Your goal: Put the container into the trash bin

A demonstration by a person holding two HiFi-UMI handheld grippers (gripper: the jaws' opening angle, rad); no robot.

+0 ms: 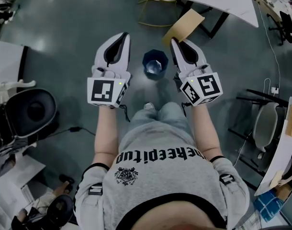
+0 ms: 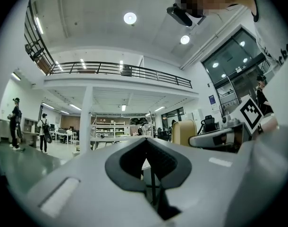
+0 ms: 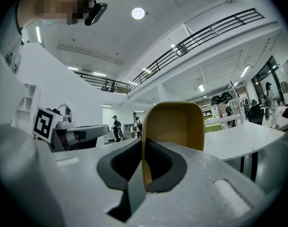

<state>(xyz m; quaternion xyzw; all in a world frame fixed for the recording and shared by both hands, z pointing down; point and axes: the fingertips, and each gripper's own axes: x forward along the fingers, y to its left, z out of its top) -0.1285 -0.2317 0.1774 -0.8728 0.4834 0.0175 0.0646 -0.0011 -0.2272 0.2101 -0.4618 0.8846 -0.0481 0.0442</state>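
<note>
Right gripper (image 3: 144, 148) clamped on yellow container (image 3: 174, 124) wall; left gripper (image 2: 151, 150) jaws together, empty; trash bin (image 1: 154, 64) on floor (image 1: 64, 28) between.

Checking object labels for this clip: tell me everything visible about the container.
The container is a mustard-yellow, shallow tray with rounded corners. It looks like plastic, and nothing shows inside it. The right tool is shut on one side wall, holding it on edge so that it sticks out beyond the tips. In the head view it hangs above the floor, off to the side of the dark trash bin, not in it.
</note>
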